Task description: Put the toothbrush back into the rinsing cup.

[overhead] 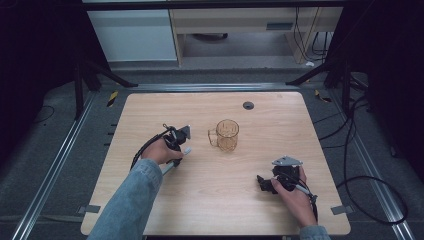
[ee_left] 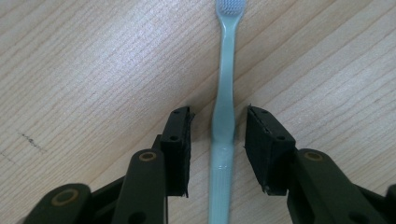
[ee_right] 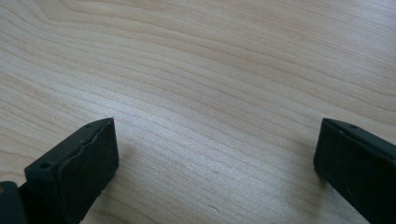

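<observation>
jaws astride slim glossy toothbrush [ee_left: 223, 116] handle

- The right gripper [ee_right: 215, 163] looks down along its own two black fingers [ee_right: 74, 172] at a pale wooden surface [ee_right: 210, 70].
- One finger rises from the lower left corner, the other from the lower right edge.
- They stand well apart, with bare wood between them.
- The wood grain runs in long lines across the picture, tilting slightly downward toward the right.
- A soft sheen lies on the wood between the fingers.
</observation>
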